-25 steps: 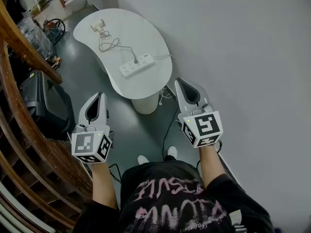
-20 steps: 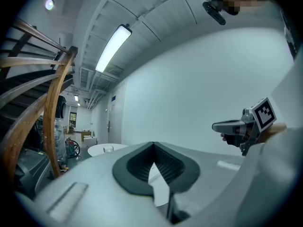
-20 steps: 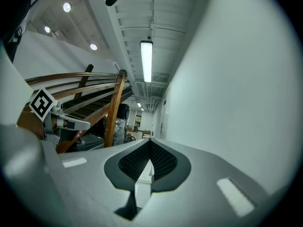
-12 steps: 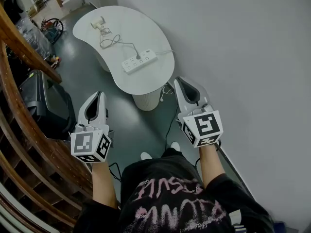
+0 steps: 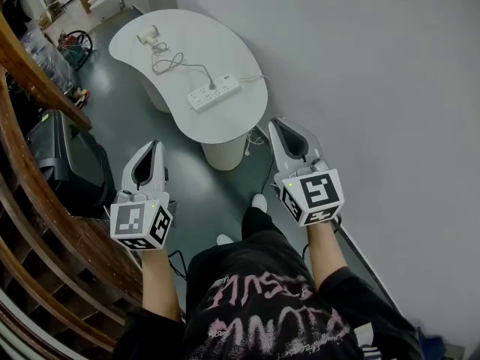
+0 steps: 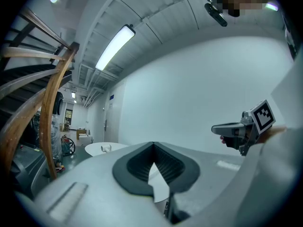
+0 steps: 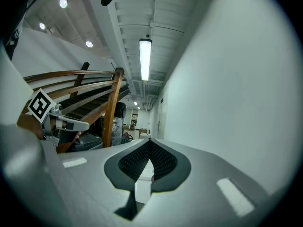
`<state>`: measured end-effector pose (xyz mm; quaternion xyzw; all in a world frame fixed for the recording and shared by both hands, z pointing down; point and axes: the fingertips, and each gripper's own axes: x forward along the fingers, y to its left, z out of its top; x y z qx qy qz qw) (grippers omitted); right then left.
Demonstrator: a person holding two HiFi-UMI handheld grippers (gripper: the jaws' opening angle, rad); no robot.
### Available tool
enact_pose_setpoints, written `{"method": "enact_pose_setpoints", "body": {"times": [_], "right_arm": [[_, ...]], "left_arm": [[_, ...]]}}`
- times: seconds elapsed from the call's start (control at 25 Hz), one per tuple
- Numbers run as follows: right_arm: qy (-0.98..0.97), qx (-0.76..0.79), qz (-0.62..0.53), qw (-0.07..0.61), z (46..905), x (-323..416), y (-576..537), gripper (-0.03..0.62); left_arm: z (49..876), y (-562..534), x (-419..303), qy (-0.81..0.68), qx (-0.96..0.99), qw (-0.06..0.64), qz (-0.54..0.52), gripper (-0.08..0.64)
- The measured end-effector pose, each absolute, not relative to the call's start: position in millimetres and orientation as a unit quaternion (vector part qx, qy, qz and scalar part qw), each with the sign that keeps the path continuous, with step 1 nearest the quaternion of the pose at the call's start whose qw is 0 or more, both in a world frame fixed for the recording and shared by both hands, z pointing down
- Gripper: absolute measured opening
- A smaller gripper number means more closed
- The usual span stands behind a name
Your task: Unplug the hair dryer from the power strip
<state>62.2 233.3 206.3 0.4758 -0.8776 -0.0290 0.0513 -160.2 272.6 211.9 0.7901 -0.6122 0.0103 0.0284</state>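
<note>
The white hair dryer (image 5: 150, 37) lies at the far end of the white kidney-shaped counter (image 5: 225, 122). Its cord (image 5: 174, 65) loops to a plug (image 5: 211, 87) seated in the white power strip (image 5: 214, 94), which sits nearer the person. The left gripper (image 5: 156, 146) and right gripper (image 5: 275, 124) are held in the air well short of the counter, above the grey floor (image 5: 135, 118). Each has its fingers closed together with nothing between them.

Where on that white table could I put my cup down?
Bare tabletop lies at the near end, this side of the power strip, and along the right edge, beside the hair dryer. The coiled cord crowds the stretch between them.
</note>
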Motion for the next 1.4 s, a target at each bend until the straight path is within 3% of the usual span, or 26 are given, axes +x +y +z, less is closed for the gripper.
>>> {"method": "enact_pose_setpoints", "body": {"times": [0.48,1.4], "right_arm": [[-0.886,0.461,-0.028,0.038,215.7,46.0,203.3,0.012],[-0.885,0.463,0.009,0.050,242.7,50.0,98.4,0.012]], "left_arm": [[216.3,243.8,-165.9,-0.611,0.791,0.014,0.022,0.000],[245.0,138.6,-163.0,-0.605,0.794,0.048,0.042,0.000]]}}
